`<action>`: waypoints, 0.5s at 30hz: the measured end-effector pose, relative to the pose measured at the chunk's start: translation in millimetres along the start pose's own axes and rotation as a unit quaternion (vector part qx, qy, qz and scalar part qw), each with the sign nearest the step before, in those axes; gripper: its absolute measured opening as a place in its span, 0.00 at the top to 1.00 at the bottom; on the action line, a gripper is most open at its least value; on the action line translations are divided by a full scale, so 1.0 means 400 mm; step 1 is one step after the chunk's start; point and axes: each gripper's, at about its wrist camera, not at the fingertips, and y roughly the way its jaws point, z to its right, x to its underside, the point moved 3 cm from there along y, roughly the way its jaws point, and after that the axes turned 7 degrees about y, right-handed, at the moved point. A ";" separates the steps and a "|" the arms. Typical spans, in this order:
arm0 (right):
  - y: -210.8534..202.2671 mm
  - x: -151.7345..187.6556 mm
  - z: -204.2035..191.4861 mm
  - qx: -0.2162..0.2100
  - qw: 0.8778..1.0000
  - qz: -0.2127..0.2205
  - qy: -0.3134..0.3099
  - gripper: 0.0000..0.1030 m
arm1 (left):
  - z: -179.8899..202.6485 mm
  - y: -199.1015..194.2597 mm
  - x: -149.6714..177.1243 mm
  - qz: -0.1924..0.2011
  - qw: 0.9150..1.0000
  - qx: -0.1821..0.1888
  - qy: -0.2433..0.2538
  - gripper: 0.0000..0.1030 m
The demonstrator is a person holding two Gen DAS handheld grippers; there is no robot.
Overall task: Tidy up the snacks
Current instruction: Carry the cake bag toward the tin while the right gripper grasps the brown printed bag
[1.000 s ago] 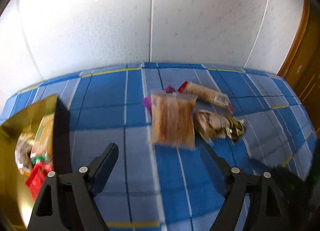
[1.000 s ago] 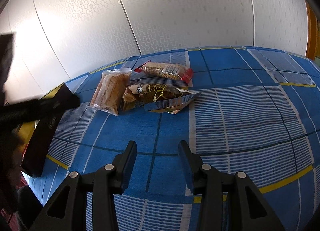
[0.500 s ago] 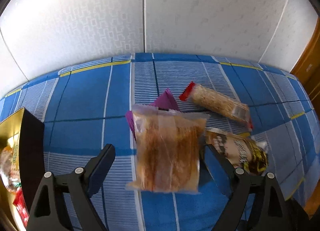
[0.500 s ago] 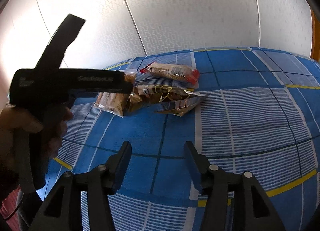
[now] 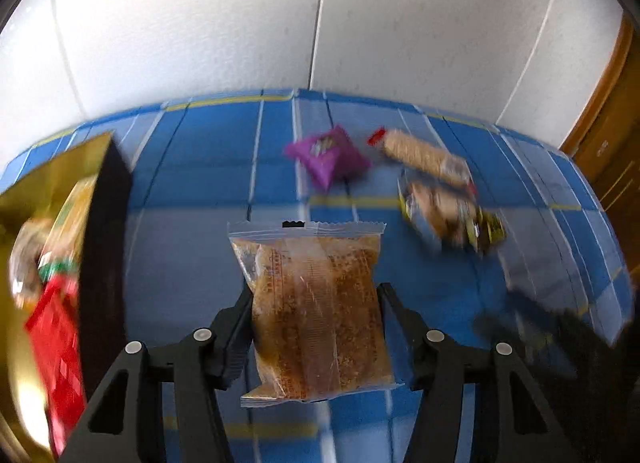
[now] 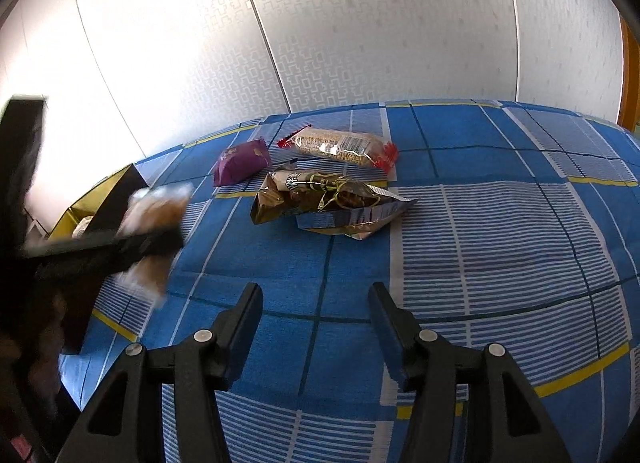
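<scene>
My left gripper (image 5: 315,293) has its jaws closing on a clear packet of brown crumbly snack (image 5: 312,263), and the pads press on both its sides. The packet hangs above the blue checked cloth (image 5: 200,167). In the right wrist view the left gripper (image 6: 120,247) and the packet (image 6: 156,207) are blurred, next to the box (image 6: 120,195). My right gripper (image 6: 316,291) is open over bare cloth with nothing between its fingers. A purple packet (image 6: 242,161), a long bar with red ends (image 6: 340,145) and a crumpled brown-gold packet (image 6: 316,193) lie on the cloth.
A black box with a gold inside (image 5: 104,223) stands at the left and holds several snacks, one of them red (image 5: 56,343). A white panelled wall (image 6: 360,43) runs behind the table. A wooden door frame (image 5: 600,103) is at the far right.
The left gripper came down around the clear packet, shut on it and carried it off towards the box, which uncovered the purple packet. The right gripper's jaws stand wider than one second ago.
</scene>
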 end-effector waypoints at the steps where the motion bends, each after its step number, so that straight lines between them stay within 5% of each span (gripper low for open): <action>1: 0.000 0.001 -0.001 0.002 1.000 0.001 -0.001 0.46 | 0.000 -0.013 0.025 -0.001 1.000 0.002 0.000 0.43; 9: 0.004 0.002 -0.004 0.010 1.000 0.005 -0.005 0.46 | 0.009 -0.052 0.171 0.007 1.000 -0.006 0.008 0.43; 15: 0.003 0.004 -0.006 0.013 1.000 0.004 -0.007 0.46 | 0.029 -0.057 0.182 0.029 0.999 -0.024 0.034 0.43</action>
